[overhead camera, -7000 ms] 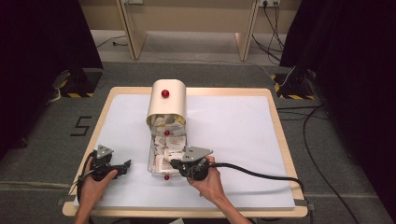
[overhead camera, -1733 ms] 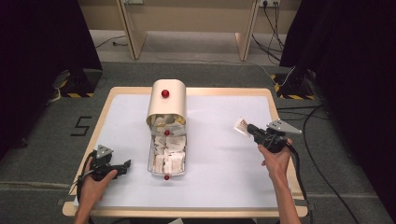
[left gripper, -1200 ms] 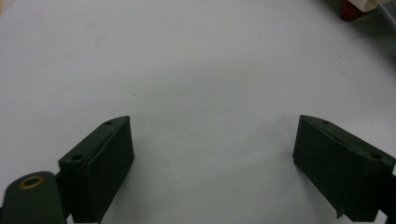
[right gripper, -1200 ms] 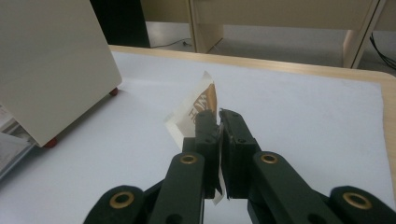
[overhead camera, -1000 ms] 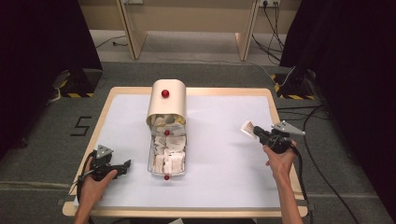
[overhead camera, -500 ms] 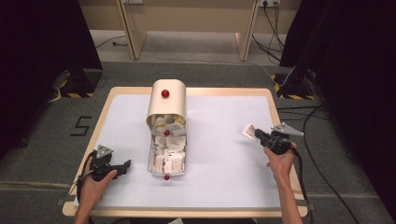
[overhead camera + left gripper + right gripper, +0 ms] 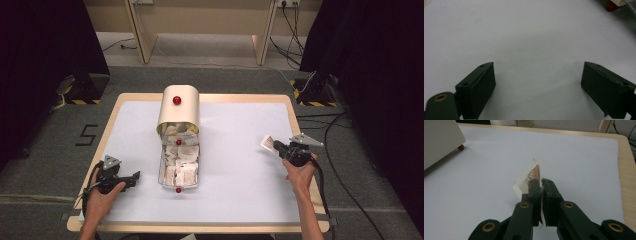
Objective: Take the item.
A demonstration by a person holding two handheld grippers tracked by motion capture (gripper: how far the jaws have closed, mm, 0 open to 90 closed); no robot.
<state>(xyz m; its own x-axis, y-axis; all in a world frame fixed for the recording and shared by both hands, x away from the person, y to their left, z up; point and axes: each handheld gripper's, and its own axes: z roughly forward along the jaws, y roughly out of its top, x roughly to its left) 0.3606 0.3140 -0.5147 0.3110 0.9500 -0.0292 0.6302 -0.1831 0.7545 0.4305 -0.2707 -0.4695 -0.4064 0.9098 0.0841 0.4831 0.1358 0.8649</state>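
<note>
Currently, the right gripper (image 7: 274, 146) has its jaws closed flat on a small paper sachet (image 7: 530, 178), white with an orange-brown print, which stands on edge and projects forward beyond the fingertips (image 7: 534, 185); its lower edge lies between the pads and the printed corner points away from the hand. Below the fingers lies the bare white table cover (image 7: 240, 130), with the wooden table edge (image 7: 627, 182) to their right. Well to the left of these fingers stands the cream tea-bag box (image 7: 178, 112) with its red knob (image 7: 176, 100), and in front of that the clear tray (image 7: 178, 167), still packed with further sachets. The left gripper (image 7: 131, 178) rests low over the cover near the person's edge, its jaws wide apart with nothing between them, and the tray's near corner and red foot (image 7: 610, 4) lie ahead of its fingers to the right. The step in hand is judged to be the carrying of one sachet from the tray to the right part of the table. The next move would call for lowering the sachet until it lies on the cover beneath the fingers, opening the jaws, and withdrawing without dragging the light paper along.
</note>
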